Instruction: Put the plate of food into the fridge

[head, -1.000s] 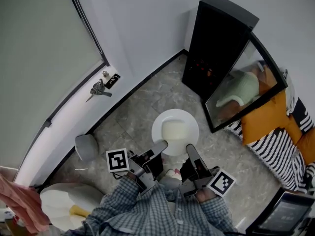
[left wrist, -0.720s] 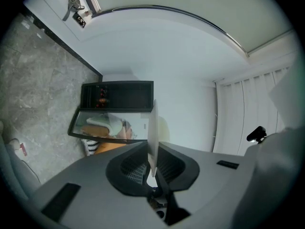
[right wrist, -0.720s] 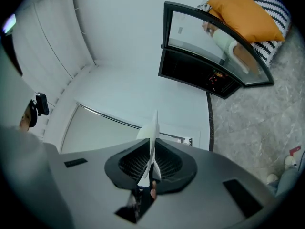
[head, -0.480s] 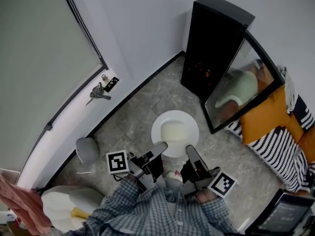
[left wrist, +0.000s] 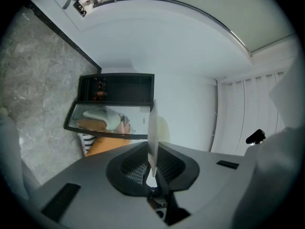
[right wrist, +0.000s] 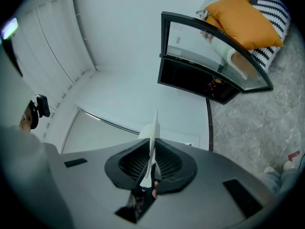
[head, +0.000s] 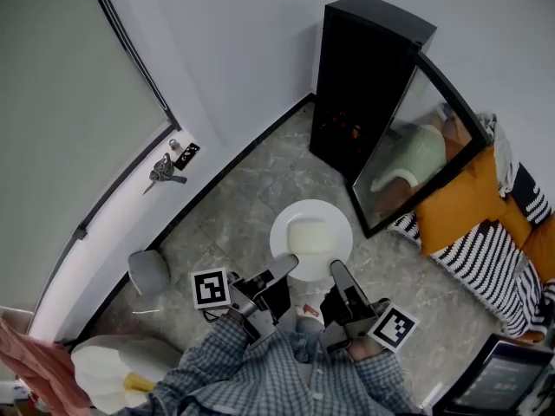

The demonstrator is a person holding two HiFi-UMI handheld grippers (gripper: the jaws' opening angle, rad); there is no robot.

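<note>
Left gripper (head: pixel 289 263) and right gripper (head: pixel 335 270) both clamped on plate (head: pixel 310 235) rim, carried over floor near open fridge (head: pixel 357 76); thin edge grip may slip, plate tips, food spills

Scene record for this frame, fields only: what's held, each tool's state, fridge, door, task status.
held item: round white plate carrying pale cream food
left tool: shut on the plate's near-left rim
right tool: shut on the plate's near-right rim
plate pose: roughly level, above the grey stone floor
target: tall black fridge, ahead of the plate
fridge door: glass door swung open
status: plate not yet inside
</note>
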